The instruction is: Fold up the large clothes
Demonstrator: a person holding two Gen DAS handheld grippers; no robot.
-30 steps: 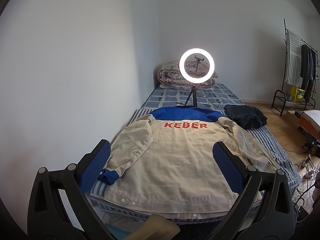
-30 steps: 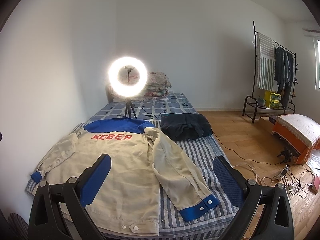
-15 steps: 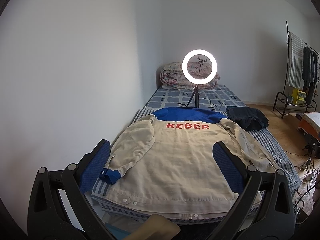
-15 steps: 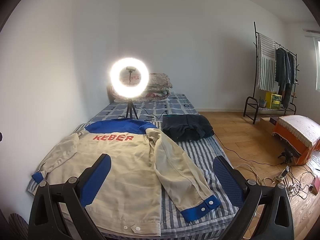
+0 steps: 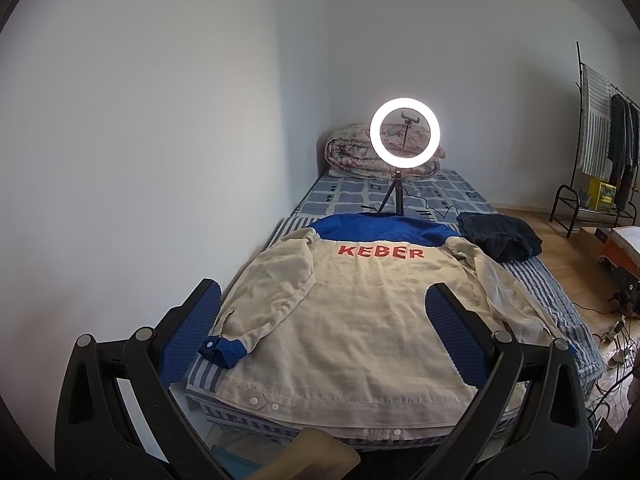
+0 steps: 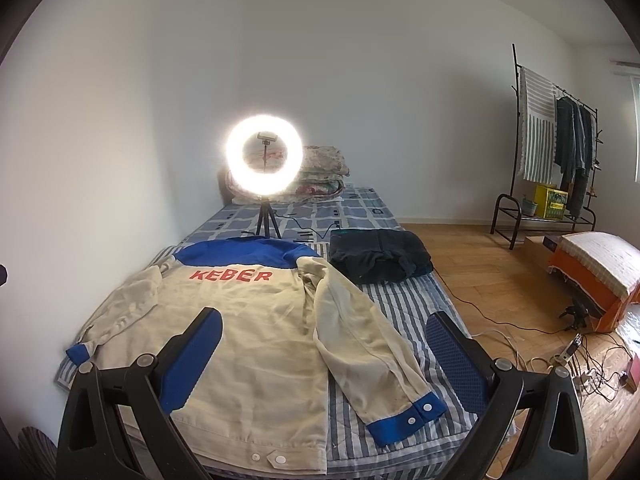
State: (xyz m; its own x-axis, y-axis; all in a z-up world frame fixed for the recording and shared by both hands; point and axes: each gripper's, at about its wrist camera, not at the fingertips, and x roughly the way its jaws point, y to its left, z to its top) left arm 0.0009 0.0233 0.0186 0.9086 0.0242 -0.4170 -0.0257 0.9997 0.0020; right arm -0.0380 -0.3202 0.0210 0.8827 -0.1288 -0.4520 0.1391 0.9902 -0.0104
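Observation:
A cream jacket (image 5: 352, 312) with a blue yoke, blue cuffs and red "KEBER" lettering lies back up and spread flat on the striped bed (image 5: 536, 280). It also shows in the right wrist view (image 6: 248, 328), with its right sleeve (image 6: 372, 352) angled toward the bed's near corner. My left gripper (image 5: 322, 312) is open and empty, held above the jacket's hem. My right gripper (image 6: 322, 344) is open and empty, held above the jacket's lower right side.
A lit ring light on a tripod (image 5: 404, 136) stands on the bed behind the collar. A folded dark garment (image 6: 380, 256) lies right of the jacket. Rolled bedding (image 5: 356, 152) sits at the head. Right: a clothes rack (image 6: 560, 152), orange box (image 6: 596, 276), floor cables (image 6: 576, 364).
Both grippers have drifted slightly; the view of the jacket and ring light has shifted a little right. Both stay open and empty.

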